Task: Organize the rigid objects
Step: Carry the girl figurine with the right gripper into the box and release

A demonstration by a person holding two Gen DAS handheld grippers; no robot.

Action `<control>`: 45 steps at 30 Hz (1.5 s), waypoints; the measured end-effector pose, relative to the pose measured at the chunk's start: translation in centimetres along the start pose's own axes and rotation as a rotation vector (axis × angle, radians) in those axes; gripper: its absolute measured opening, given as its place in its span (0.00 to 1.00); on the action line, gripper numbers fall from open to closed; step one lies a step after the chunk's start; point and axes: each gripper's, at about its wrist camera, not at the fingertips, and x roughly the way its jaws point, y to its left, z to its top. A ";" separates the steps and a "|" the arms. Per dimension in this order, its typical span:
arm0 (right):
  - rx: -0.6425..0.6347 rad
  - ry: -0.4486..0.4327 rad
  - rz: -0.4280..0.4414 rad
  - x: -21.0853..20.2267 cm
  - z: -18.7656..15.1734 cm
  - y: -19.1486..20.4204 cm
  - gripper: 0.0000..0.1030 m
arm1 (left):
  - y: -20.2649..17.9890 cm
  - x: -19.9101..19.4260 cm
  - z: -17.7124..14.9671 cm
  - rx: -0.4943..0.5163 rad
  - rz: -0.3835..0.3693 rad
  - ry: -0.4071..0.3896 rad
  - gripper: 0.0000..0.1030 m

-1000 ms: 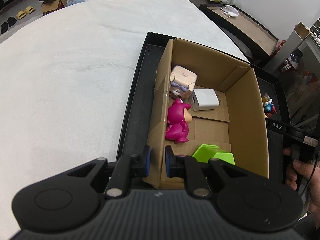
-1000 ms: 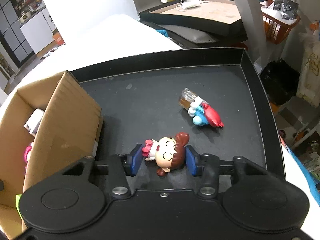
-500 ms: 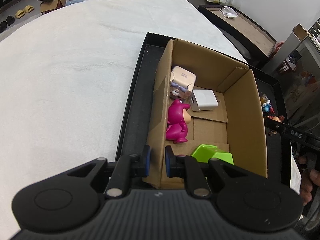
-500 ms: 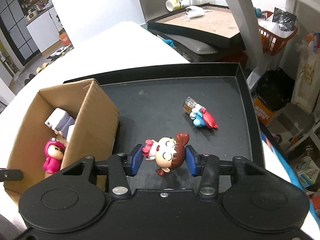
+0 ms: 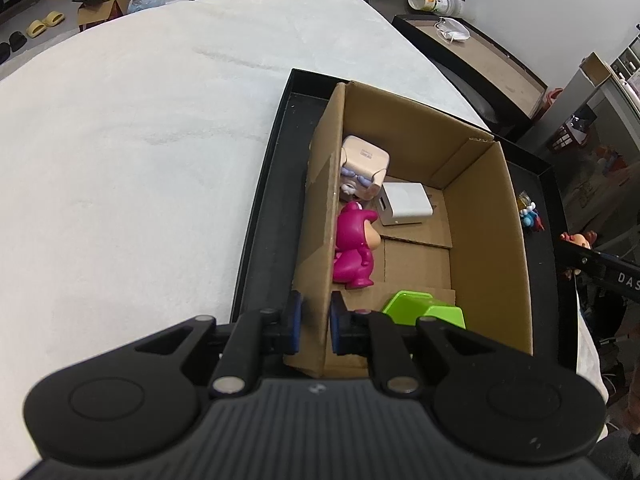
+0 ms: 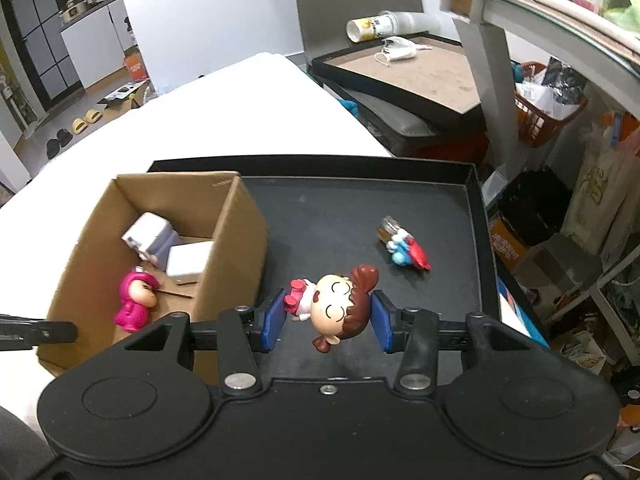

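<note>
Right gripper [image 6: 327, 322] clamps doll [image 6: 334, 300], frame center, above tray [image 6: 440, 208]. Left gripper [image 5: 311, 326] pinches box [image 5: 320, 208] wall, lower center.

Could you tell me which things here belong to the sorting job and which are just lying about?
Part of the job:
- cardboard box, its wall pinched by the left claw
- girl figurine in the right claw
- blue and red figurine on the black tray
- pink figurine, white charger, green block in the box

Lying about:
- paper cup
- face mask
- slippers
</note>
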 end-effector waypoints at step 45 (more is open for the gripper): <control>-0.065 -0.051 0.066 -1.3 0.9 6.6 0.56 | 0.9 0.0 0.0 -0.023 -0.054 -0.003 0.14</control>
